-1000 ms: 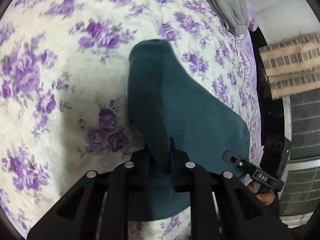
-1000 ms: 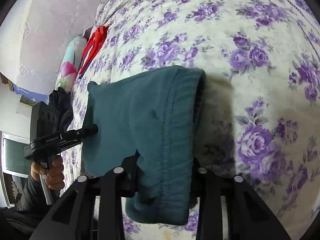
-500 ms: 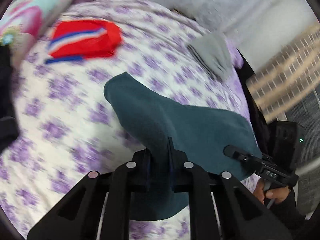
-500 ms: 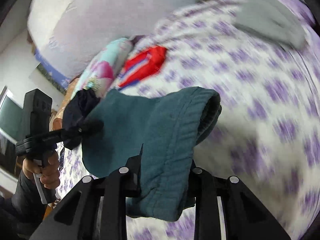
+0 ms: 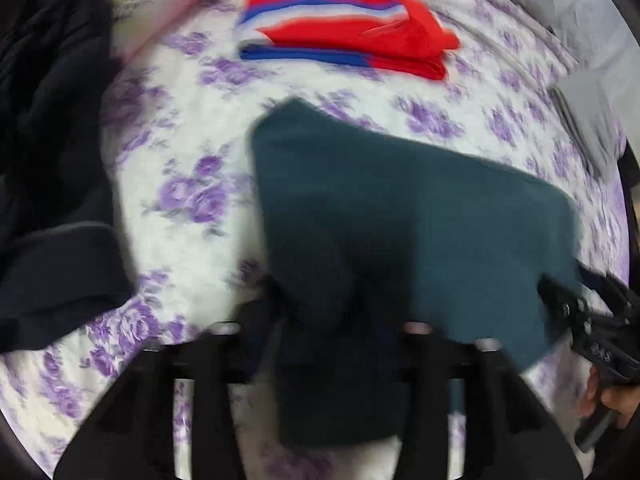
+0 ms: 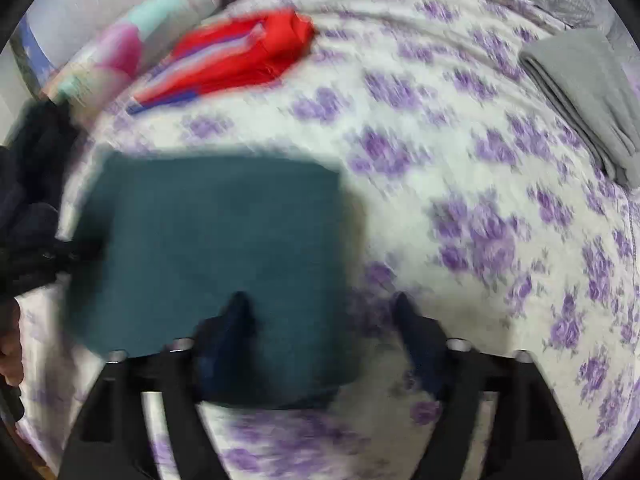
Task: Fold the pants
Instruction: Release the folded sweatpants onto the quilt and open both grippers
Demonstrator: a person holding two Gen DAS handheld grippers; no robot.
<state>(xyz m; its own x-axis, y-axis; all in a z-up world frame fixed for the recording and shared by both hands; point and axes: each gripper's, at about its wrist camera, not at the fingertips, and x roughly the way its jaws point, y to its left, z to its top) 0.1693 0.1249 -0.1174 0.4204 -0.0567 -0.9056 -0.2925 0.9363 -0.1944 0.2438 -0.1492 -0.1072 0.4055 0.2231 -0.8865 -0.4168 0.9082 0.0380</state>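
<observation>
The teal pants (image 5: 400,232) lie folded into a compact block on the purple-flowered bed sheet (image 5: 188,184). My left gripper (image 5: 340,312) hangs over their near edge. Its jaws are opening, a fold of teal cloth still lies between the blurred fingers, and the pads do not seem to press on it. In the right wrist view the pants (image 6: 216,240) lie flat. My right gripper (image 6: 320,308) stands wide and is still opening, with the pants' right edge between its fingers. The right gripper (image 5: 588,328) also shows at the pants' far corner, held by a hand.
A folded red, white and blue garment (image 5: 344,32) lies beyond the pants, near a pastel pillow (image 6: 120,52). A folded grey garment (image 6: 588,92) sits at the right. A heap of dark navy clothes (image 5: 48,160) lies on the left.
Both grippers swung across the bed with the teal pants toward the red garment and the pillow. Their jaws have parted and the pants have gone from hanging to lying flat.
</observation>
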